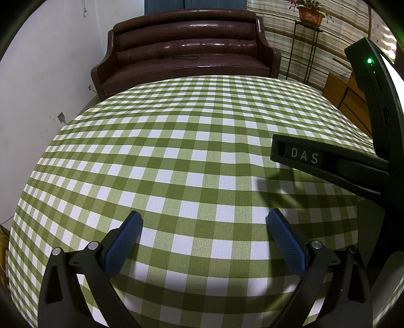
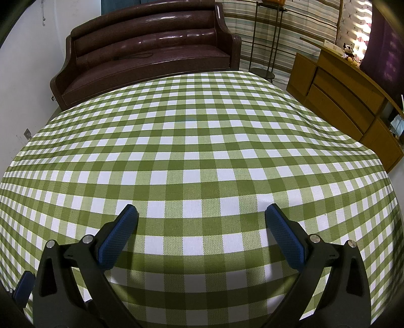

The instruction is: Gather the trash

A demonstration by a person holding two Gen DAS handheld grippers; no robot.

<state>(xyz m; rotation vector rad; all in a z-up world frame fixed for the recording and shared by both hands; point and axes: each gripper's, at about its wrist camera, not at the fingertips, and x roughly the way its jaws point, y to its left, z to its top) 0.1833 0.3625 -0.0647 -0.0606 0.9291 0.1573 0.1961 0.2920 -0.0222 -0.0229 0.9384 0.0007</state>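
1. Upper left of both views: a brown leather sofa (image 1: pixel 186 50) against a white wall. The centre is filled by a table under a green-and-white checked cloth (image 1: pixel 176 151); I can see no trash on it.
2. The left gripper (image 1: pixel 203 220) hovers over the cloth, jaws spread wide. The right gripper (image 2: pixel 201 214) hovers likewise, jaws wide and empty.
3. Only the left view's upper right shows a flowerpot (image 1: pixel 310 15); only the right view's right side shows a wooden sideboard (image 2: pixel 348 101).

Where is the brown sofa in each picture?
Left wrist view: the brown sofa sits top centre, behind the table's far edge.
Right wrist view: the sofa sits top left, behind the table's far edge.
Shared landmark: the green checked tablecloth fills the middle of both.
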